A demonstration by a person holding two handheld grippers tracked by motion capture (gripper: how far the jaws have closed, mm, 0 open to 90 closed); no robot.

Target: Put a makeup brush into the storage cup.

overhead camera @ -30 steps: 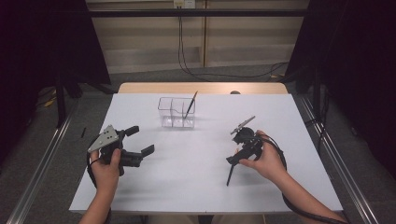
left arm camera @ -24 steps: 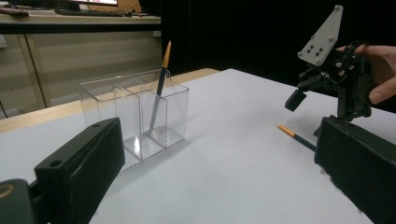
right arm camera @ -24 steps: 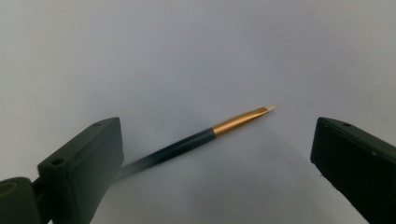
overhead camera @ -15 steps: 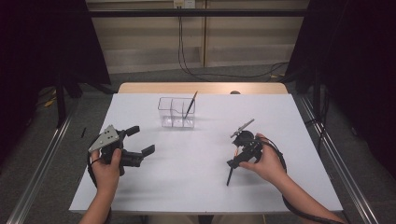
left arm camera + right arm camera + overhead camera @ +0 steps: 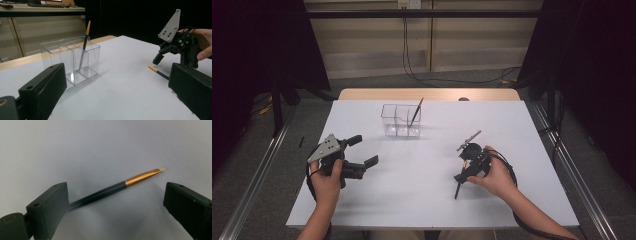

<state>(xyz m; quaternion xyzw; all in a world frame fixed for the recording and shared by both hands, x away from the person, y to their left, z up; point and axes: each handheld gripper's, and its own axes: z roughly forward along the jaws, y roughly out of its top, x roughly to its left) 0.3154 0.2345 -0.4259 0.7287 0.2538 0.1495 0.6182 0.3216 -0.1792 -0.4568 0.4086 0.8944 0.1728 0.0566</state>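
One dark-handled, gold-ferruled paintbrush (image 5: 415,114) already stands in the clear plastic divided holder (image 5: 401,121); the second (image 5: 117,187) lies on the white table, well right of it, between our right gripper's (image 5: 460,170) spread jaws, ungrasped. Our left gripper (image 5: 362,151) waits released.

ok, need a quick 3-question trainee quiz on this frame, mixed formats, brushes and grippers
1. True or false: the brush on the table lies between the open fingers of the right gripper.
2. Multiple choice: the brush in the organizer stands in which part of the clear organizer, seen in the high view? A) left compartment B) right compartment C) flat across the rim
3. Fill in: the left gripper is ____ and holds nothing.

Key:
1. True; the fingers sit on either side of the brush, apart from it.
2. B; it leans upright, tip above the rim.
3. open
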